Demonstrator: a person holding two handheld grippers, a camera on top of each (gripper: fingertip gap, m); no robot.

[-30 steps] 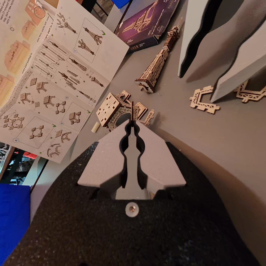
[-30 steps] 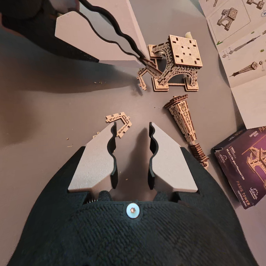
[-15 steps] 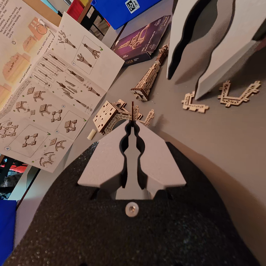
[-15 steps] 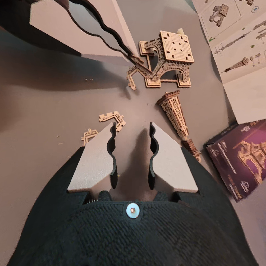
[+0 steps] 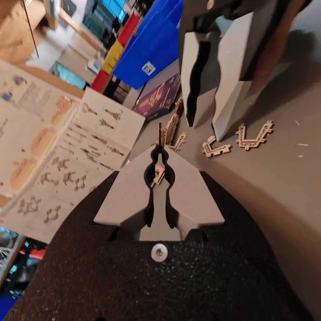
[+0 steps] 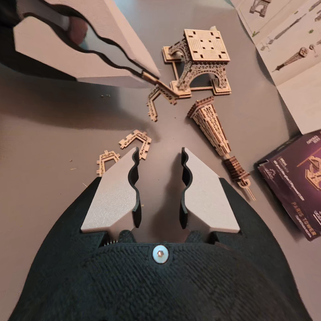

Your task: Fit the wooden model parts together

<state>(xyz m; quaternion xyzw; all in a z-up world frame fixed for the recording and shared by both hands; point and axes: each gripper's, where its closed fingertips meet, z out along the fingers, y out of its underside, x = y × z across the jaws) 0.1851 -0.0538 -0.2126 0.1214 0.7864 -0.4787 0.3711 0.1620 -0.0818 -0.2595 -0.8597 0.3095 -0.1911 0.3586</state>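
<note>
My left gripper point(image 5: 159, 149) is shut on a thin flat wooden lattice piece point(image 5: 160, 133), seen edge-on and held above the table. In the right wrist view this gripper point(image 6: 149, 76) holds the piece point(image 6: 163, 88) beside the arched tower base point(image 6: 199, 60). In the left wrist view only a bit of the base point(image 5: 159, 175) shows between the fingers. The tapered tower spire point(image 6: 213, 135) lies on its side. My right gripper point(image 6: 159, 152) is open and empty over the grey table, near two loose brackets point(image 6: 137, 140) point(image 6: 106, 159).
A third bracket point(image 6: 152, 106) lies near the base. The open instruction sheet point(image 5: 69, 147) lies left of the parts, with the purple kit box point(image 6: 295, 182) beside the spire. A blue bin point(image 5: 152, 43) stands past the table's far edge.
My left gripper has risen and tilted up with the lattice piece, so the base dropped behind its fingers. The right gripper stayed open and drew back a little.
</note>
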